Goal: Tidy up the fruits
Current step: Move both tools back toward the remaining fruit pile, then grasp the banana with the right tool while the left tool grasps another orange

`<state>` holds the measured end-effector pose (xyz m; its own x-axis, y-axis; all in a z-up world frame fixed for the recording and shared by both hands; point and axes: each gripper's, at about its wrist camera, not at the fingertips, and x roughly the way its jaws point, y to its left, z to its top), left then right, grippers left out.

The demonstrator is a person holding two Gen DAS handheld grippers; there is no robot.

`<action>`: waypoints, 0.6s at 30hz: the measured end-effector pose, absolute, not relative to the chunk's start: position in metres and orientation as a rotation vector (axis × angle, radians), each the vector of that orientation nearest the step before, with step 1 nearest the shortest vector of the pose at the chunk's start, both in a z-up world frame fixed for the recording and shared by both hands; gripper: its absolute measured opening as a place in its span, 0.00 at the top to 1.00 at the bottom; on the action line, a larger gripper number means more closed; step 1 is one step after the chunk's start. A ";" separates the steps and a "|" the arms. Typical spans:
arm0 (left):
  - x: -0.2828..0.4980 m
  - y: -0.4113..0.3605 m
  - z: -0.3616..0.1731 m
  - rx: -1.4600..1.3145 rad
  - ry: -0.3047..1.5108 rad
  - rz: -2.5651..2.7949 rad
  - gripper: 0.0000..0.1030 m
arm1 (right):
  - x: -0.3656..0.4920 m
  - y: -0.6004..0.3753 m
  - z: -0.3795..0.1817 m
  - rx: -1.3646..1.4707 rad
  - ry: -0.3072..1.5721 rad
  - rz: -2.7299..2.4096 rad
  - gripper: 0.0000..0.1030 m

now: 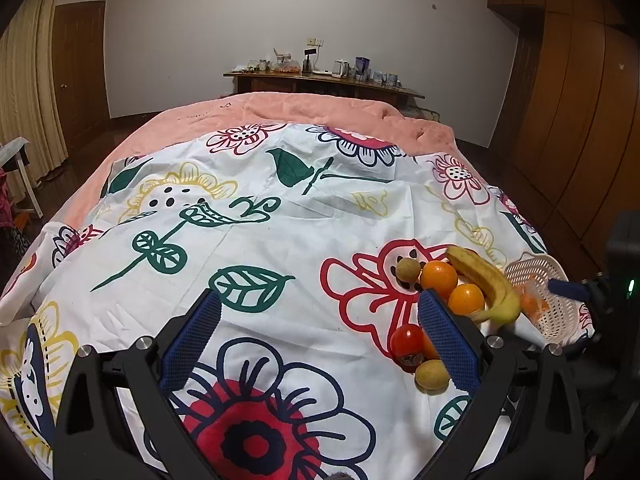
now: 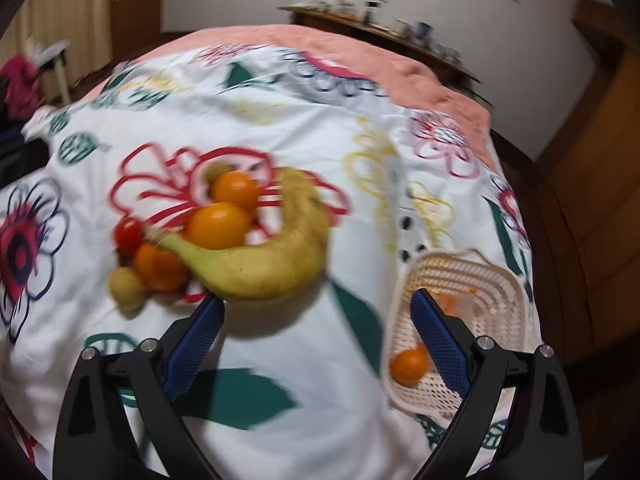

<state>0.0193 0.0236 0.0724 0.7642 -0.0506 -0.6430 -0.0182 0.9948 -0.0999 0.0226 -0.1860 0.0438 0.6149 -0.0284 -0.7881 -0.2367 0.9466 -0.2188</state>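
A pile of fruit lies on the flowered sheet: a banana (image 1: 486,280) (image 2: 260,256), two oranges (image 1: 439,278) (image 2: 218,224), a red tomato (image 1: 407,340) (image 2: 129,232), and small tan round fruits (image 1: 432,374) (image 2: 126,286). A white plastic basket (image 1: 560,312) (image 2: 500,280) sits to the right and holds a small orange (image 2: 409,366). My left gripper (image 1: 320,336) is open and empty, left of the pile. My right gripper (image 2: 316,340) is open and empty, between the banana and the basket; its view is blurred.
The flowered sheet (image 1: 280,240) covers a bed with a pink blanket (image 1: 320,112) at the far end. A cluttered wooden sideboard (image 1: 320,80) stands by the far wall. Wooden wardrobes (image 1: 580,120) line the right side. The bed edge drops off just right of the basket.
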 end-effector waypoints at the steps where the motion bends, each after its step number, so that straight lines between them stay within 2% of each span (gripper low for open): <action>1: 0.020 0.024 0.072 -0.103 0.702 -0.018 0.03 | 0.025 -0.197 0.047 -0.295 0.898 0.098 0.10; 8: 0.020 0.018 0.071 -0.086 0.706 -0.030 0.03 | 0.033 -0.250 0.060 -0.121 0.903 0.088 0.10; 14: 0.022 0.019 0.069 -0.089 0.714 -0.026 0.03 | 0.036 -0.260 0.064 0.141 0.921 0.347 0.10; 18: 0.022 0.020 0.068 -0.092 0.714 -0.025 0.03 | 0.047 -0.255 0.056 0.187 0.936 0.361 0.10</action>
<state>0.0223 0.0199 0.0683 0.7557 -0.0541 -0.6527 -0.0086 0.9957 -0.0925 0.0474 -0.2555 0.0562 0.5387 0.3814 -0.7512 -0.2211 0.9244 0.3107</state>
